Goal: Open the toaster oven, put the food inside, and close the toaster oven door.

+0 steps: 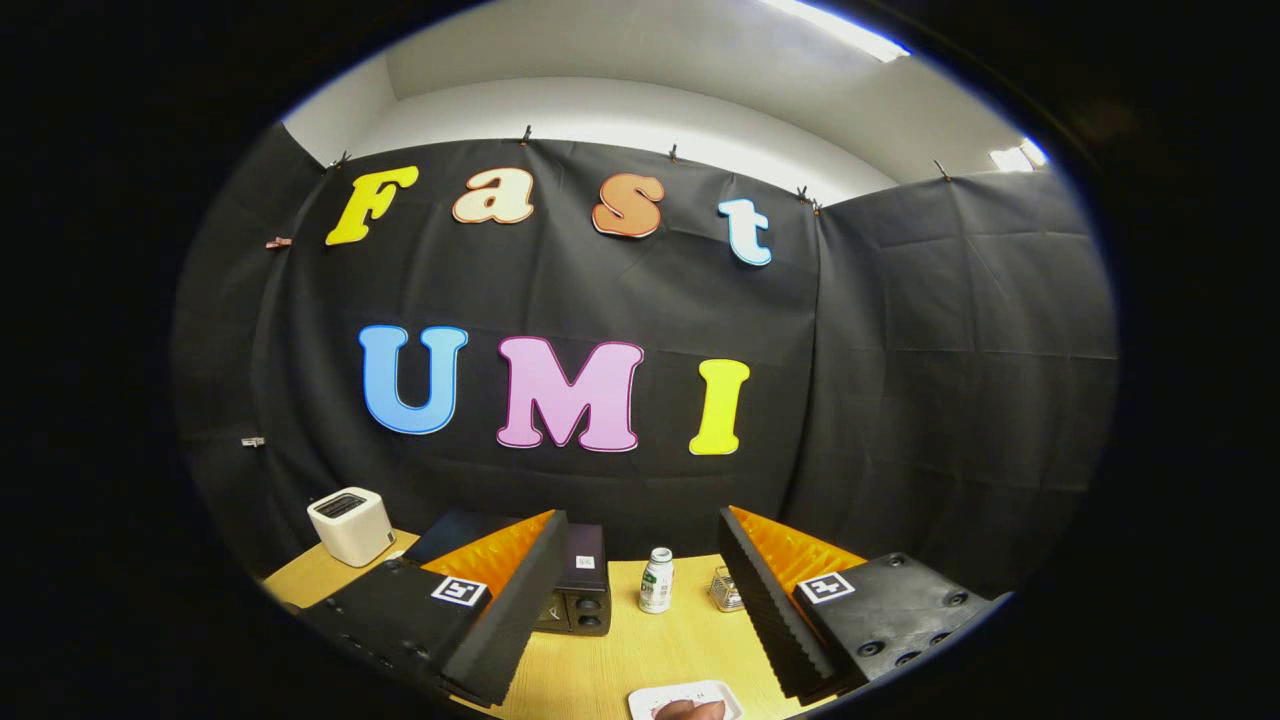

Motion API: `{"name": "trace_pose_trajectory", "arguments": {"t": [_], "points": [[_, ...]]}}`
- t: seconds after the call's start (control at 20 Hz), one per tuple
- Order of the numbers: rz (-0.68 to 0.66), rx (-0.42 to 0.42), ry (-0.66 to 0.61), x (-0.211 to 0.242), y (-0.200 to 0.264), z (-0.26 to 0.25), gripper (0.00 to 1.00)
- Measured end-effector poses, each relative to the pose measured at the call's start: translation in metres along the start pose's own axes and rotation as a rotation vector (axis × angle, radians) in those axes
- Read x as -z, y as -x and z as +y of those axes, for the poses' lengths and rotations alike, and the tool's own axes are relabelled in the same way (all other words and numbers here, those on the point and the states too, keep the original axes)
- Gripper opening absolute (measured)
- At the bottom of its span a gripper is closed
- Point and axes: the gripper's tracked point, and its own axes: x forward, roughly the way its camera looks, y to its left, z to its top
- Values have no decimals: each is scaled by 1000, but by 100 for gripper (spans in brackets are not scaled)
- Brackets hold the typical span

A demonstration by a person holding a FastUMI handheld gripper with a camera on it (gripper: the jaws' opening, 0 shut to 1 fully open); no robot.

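Bottle (pixel 656 581) beside toaster oven (pixel 580 592).

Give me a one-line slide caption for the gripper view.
Open gripper held above the table, toaster oven behind its left finger, bottle beyond, food tray below.

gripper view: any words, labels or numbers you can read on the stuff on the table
None can be read.
Bottle: its label print is too small.
Toaster oven: a small white sticker, blurred.
Open gripper: square black-and-white marker patterns on both fingers, no words.
White appliance: no text visible.
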Motion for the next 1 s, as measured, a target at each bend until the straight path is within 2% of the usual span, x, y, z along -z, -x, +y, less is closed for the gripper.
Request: {"name": "trace_pose_trajectory", "arguments": {"t": [0.3,0.45,0.65,1.0], "points": [[-4,23,-23,-2,-2,-4,97],[20,8,-40,6,-4,6,97],[54,-42,-67,21,-15,44,97],[151,-172,-120,66,-57,159,96]]}}
